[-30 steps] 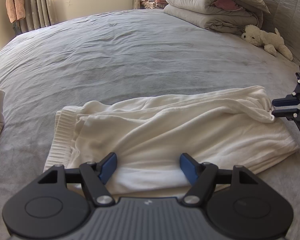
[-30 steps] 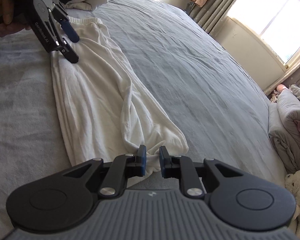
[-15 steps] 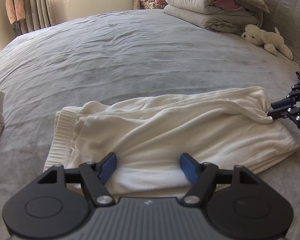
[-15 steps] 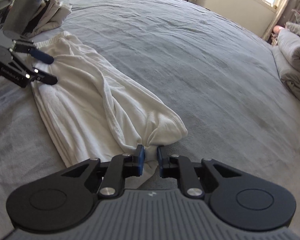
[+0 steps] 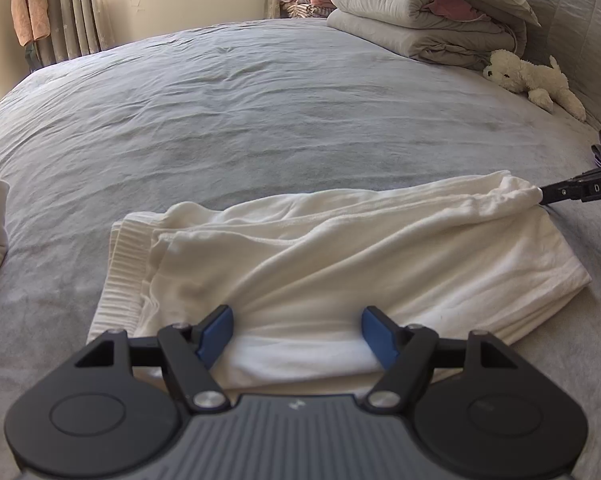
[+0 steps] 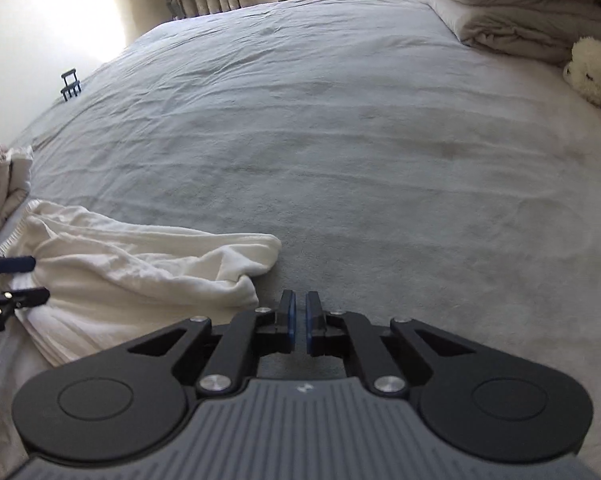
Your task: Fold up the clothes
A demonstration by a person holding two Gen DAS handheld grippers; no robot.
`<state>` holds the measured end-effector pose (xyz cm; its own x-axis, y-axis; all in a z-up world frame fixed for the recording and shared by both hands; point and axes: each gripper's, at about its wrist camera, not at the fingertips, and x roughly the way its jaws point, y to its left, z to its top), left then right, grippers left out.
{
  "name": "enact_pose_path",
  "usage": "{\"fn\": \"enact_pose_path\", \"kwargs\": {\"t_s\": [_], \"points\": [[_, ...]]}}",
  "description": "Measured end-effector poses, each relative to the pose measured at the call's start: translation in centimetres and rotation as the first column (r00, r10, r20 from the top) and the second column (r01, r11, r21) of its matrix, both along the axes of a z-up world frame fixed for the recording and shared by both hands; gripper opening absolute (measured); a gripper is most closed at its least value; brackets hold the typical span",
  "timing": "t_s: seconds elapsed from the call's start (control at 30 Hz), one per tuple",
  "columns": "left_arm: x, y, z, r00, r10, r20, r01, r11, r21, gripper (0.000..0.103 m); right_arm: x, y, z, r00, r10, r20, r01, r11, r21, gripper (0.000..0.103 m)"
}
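– While the left gripper (image 5: 297, 320) sits low over the bed (image 5: 260, 120), how do its jaws stand?
– Spread wide, gripping nothing. The blue fingertips (image 5: 216, 330) straddle the near edge of the white garment (image 5: 340, 248), which lies just ahead of them and between them.
– How does the garment lie?
– Flat on the grey bedcover, lengthwise across the left gripper's front, folded over itself in loose creases. Its ribbed band is ahead and to the left; its other end runs off to the right.
– And the right gripper (image 6: 298, 308)?
– Clenched almost fully, only a thin slit between the pads, with no cloth in it. The bunched end of the garment lies just ahead of it to the left. From the left wrist its tip seems to meet that end; from its own camera the two look slightly apart.
– Anything else nearby?
– Far ahead of both grippers, a folded grey duvet (image 5: 420, 12) and a white plush toy (image 5: 532, 80) beside it. To the far left of the right gripper, a pile of pale folded clothes (image 6: 8, 176).
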<state>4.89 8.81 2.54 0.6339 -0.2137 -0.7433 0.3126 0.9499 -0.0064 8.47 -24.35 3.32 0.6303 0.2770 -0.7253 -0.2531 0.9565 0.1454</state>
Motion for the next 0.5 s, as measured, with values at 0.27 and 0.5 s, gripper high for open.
{"fn": "enact_pose_path", "kwargs": {"t_s": [0.27, 0.5], "points": [[0.0, -0.1, 0.0, 1.0, 0.005, -0.001, -0.005, 1.0, 0.0, 0.073, -1.5, 3.3, 0.8, 0.97, 0.199, 0.143, -0.185, 0.977, -0.102, 0.055], [0.8, 0.9, 0.5, 0.999, 0.051, 0.001, -0.051, 0.997, -0.05, 0.073, -0.7, 5.3, -0.8, 0.971, 0.214, 0.105, -0.196, 0.968, -0.16, 0.021]]}}
